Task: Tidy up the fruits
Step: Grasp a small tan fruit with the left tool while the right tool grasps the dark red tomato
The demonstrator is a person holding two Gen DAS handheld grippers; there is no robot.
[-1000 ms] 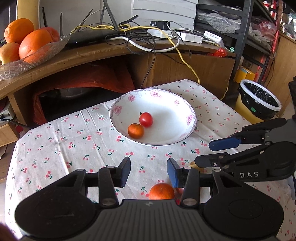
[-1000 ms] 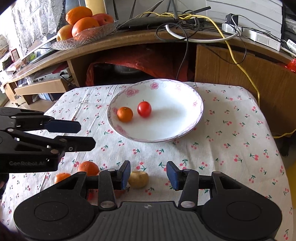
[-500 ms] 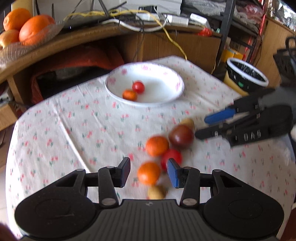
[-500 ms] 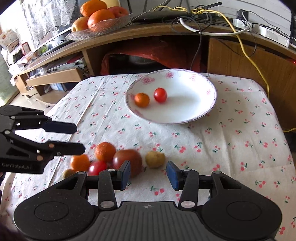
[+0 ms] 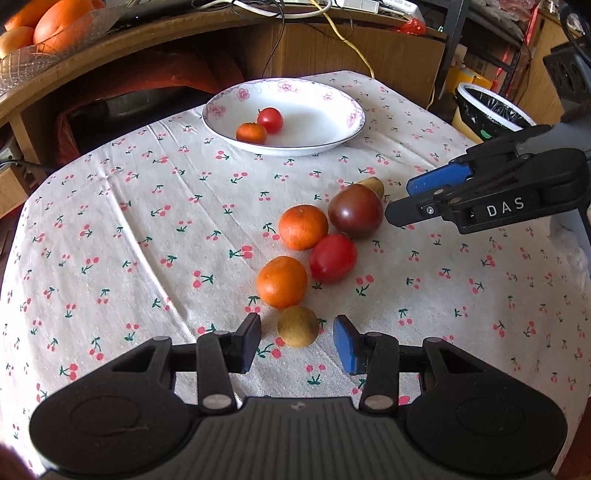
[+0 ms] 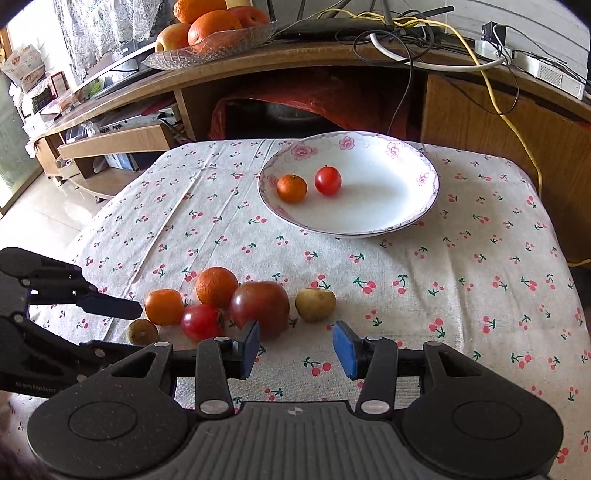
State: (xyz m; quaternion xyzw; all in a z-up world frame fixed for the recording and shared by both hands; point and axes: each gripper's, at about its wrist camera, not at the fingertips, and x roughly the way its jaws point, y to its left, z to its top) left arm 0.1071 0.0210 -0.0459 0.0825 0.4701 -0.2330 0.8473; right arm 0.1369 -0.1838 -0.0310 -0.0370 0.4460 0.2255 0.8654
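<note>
A white flowered plate (image 5: 332, 136) (image 6: 402, 218) at the table's far side holds a small orange (image 5: 251, 133) and a red tomato (image 5: 270, 120). A cluster lies on the cherry-print cloth: two oranges (image 5: 303, 227) (image 5: 282, 282), a red tomato (image 5: 333, 257), a dark tomato (image 5: 355, 216) (image 6: 260, 304), and two small yellow-brown fruits (image 5: 297, 326) (image 6: 316, 304). My left gripper (image 5: 297, 341) is open, its fingers either side of the near yellow fruit. My right gripper (image 6: 295, 349) is open and empty, just in front of the dark tomato and the other yellow fruit.
A wooden shelf behind the table carries a glass bowl of large oranges (image 6: 207, 33) and loose cables (image 6: 406, 37). A bin with a black liner (image 5: 487, 114) stands beyond the table's right edge. The cloth falls away at the table edges.
Both grippers have pulled back from the plate toward the near side of the table. The fruit cluster has come into full view, and the left fingers now flank the small yellow fruit.
</note>
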